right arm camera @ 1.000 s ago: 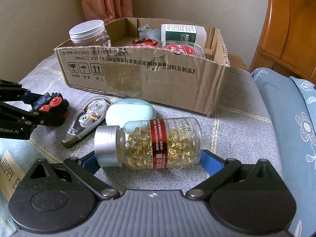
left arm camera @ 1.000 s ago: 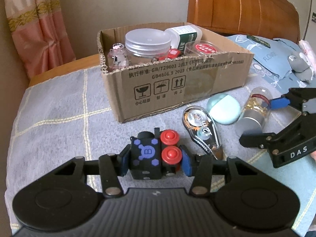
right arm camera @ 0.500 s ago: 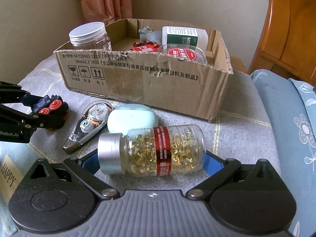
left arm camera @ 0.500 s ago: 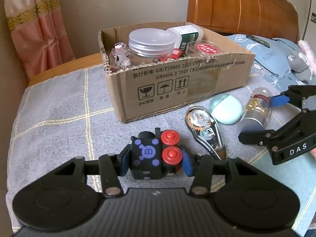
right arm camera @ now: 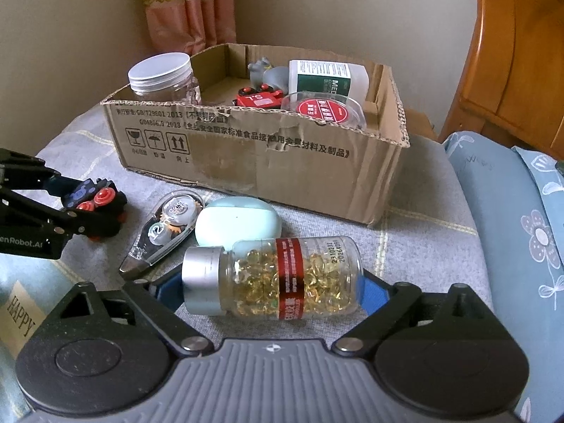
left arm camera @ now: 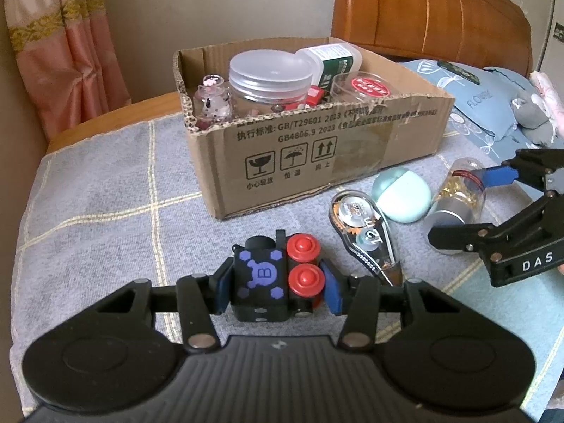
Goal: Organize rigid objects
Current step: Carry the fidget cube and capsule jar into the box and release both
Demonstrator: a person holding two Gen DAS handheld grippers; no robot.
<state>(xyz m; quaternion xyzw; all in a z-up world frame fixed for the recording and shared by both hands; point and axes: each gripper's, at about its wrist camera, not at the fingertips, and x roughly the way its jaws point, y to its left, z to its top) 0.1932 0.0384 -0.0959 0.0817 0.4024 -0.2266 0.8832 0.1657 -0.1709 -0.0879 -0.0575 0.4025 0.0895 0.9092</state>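
The left gripper (left arm camera: 276, 283) pinches a black cube (left arm camera: 262, 282) with red buttons between its blue pads, right at the fingertips. The right gripper (right arm camera: 268, 287) clamps a capsule bottle (right arm camera: 278, 278) end to end, silver cap toward its left finger, base toward its right. Both items look raised off the grey cloth (left arm camera: 105, 204), though that is hard to be sure of.

Just beyond the bottle and to its left lie two things not yet picked up: a clear tape dispenser (right arm camera: 165, 229) and a pale green oval case (right arm camera: 238, 220), the two touching or nearly so.

Farther ahead of both grippers stands the open box (right arm camera: 268, 162). It already holds a clear jar (left arm camera: 269, 81) with a screw lid, a small patterned bottle (left arm camera: 213, 102), a white and green bottle (right arm camera: 326, 77), a red-lidded tub (right arm camera: 322, 111), a red toy (right arm camera: 259, 97) and a grey figure (right arm camera: 266, 70).

So I judge the job more than half done: six items boxed, two in hand to be carried over, two left on the cloth.
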